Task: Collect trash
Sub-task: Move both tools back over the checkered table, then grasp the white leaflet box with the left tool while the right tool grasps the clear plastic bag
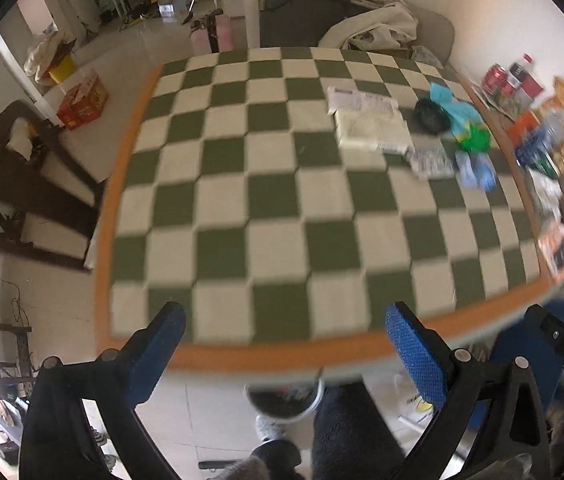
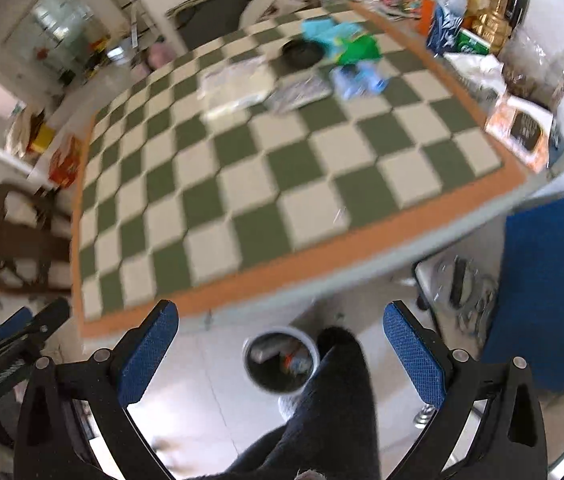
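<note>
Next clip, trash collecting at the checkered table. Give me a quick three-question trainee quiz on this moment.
1. True or false: the left gripper holds a piece of trash.
2. The trash bin stands: A) on the table, B) on the floor by the table's near edge, C) on the blue chair.
3. What colour is the border of the checkered tablecloth?

Key: 1 false, both it and the right gripper are open and empty. 2 B. 3 orange.

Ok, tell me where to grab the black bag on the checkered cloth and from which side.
Take the black bag by its crumpled top, coming down from above with the right tongs. It lies in a low, soft heap, so a pinch on a raised fold should hold. Blue wrappers crowd its right side, papers its left.
</note>
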`<action>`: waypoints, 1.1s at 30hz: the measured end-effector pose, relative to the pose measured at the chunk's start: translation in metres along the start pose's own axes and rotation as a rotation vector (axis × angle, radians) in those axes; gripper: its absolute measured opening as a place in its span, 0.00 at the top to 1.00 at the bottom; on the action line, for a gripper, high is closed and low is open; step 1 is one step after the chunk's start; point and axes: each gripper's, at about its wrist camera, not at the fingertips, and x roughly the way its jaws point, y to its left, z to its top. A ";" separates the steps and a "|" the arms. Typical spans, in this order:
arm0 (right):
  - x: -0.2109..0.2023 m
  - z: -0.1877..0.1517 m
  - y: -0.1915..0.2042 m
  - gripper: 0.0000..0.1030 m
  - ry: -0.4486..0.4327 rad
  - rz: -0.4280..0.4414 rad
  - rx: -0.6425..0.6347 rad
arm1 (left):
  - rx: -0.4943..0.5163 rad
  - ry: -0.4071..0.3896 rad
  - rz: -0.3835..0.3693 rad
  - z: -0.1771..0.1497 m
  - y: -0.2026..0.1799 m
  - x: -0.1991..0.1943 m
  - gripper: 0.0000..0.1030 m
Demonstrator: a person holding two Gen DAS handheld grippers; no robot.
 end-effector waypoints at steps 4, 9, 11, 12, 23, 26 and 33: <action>0.045 0.102 -0.034 0.00 0.052 -0.024 0.033 | 0.168 0.003 0.035 0.087 -0.038 0.047 0.01; 0.109 0.201 -0.067 0.00 0.155 -0.069 0.006 | 0.593 0.042 0.168 0.154 -0.120 0.125 0.02; 0.135 0.232 -0.081 0.00 0.188 -0.086 0.005 | 0.749 0.071 0.186 0.168 -0.142 0.156 0.02; 0.147 0.243 -0.088 0.00 0.203 -0.090 0.010 | 0.824 0.085 0.200 0.172 -0.152 0.170 0.02; 0.231 0.294 -0.120 0.00 0.277 -0.062 0.099 | 1.242 0.301 0.214 0.170 -0.185 0.259 0.01; 0.247 0.298 -0.120 0.00 0.280 -0.060 0.108 | 1.247 0.331 0.160 0.175 -0.187 0.260 0.05; 0.255 0.297 -0.117 0.22 0.237 -0.063 0.124 | 1.186 0.333 0.100 0.168 -0.183 0.247 0.25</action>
